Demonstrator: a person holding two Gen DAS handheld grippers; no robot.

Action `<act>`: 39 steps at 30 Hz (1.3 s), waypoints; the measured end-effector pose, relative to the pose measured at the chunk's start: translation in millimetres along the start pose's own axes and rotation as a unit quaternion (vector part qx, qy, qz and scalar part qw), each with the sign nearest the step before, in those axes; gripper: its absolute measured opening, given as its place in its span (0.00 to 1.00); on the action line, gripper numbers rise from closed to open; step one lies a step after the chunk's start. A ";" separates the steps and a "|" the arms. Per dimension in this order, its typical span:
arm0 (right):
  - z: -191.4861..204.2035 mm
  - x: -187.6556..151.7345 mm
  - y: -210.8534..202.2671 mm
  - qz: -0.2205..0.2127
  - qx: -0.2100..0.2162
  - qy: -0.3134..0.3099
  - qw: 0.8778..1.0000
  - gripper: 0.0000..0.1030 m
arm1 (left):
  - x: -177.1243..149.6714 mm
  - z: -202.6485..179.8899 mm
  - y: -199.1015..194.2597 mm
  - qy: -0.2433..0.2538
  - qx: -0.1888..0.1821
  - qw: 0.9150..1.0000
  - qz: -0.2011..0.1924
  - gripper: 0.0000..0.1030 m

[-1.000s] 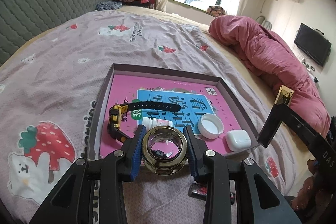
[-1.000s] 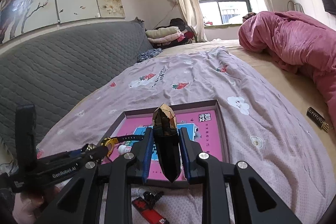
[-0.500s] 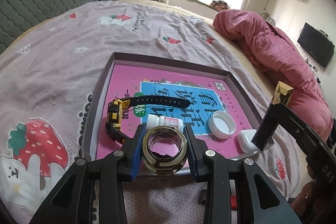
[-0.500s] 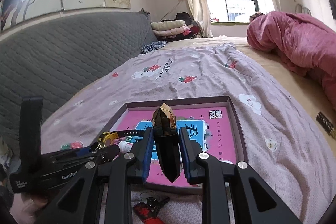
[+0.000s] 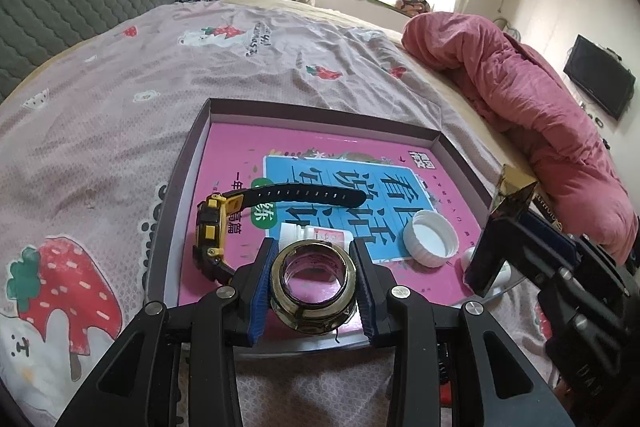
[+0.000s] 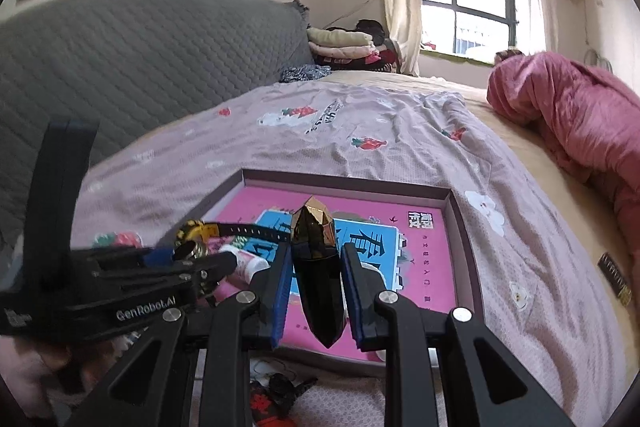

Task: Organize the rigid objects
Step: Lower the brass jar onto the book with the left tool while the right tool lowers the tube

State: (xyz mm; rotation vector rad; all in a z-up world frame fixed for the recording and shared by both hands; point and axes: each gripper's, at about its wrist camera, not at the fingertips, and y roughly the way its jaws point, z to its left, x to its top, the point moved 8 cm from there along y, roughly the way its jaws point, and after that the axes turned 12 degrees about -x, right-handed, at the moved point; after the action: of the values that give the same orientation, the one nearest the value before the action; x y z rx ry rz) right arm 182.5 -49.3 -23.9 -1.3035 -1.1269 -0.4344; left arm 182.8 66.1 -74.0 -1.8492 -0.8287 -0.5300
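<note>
Two hand-held tongs, each pinching an object over a shallow box on a bed.
The left gripper (image 5: 313, 285) clamps a round gold-rimmed jar (image 5: 312, 285) above the box's (image 5: 320, 111) near edge; the right gripper (image 6: 316, 291) clamps a dark faceted bottle (image 6: 318, 279). In the box, from the jar: watch (image 5: 218, 223) at 10 o'clock, small white bottle (image 5: 316, 235) at 12, white cap (image 5: 430, 238) at 2.

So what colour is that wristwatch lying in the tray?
Yellow case with a black strap: the wristwatch shows best in the left wrist view.
</note>
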 end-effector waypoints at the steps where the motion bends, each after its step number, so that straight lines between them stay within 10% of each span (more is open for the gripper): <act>1: 1.7 -0.5 0.1 -0.002 -0.003 -0.006 1.000 0.24 | 0.3 -0.4 0.2 0.002 0.001 1.000 -0.001 0.36; 39: 55.3 -26.9 40.4 0.029 -0.043 -0.201 0.978 0.24 | 6.5 13.7 13.8 0.004 0.006 1.000 -0.008 0.36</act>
State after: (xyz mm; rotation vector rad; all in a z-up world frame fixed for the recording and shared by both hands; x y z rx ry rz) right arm 180.5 3.4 -75.2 -1.5401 -1.4112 -0.1784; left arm 197.4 76.9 -83.7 -1.8292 -0.8413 -0.5413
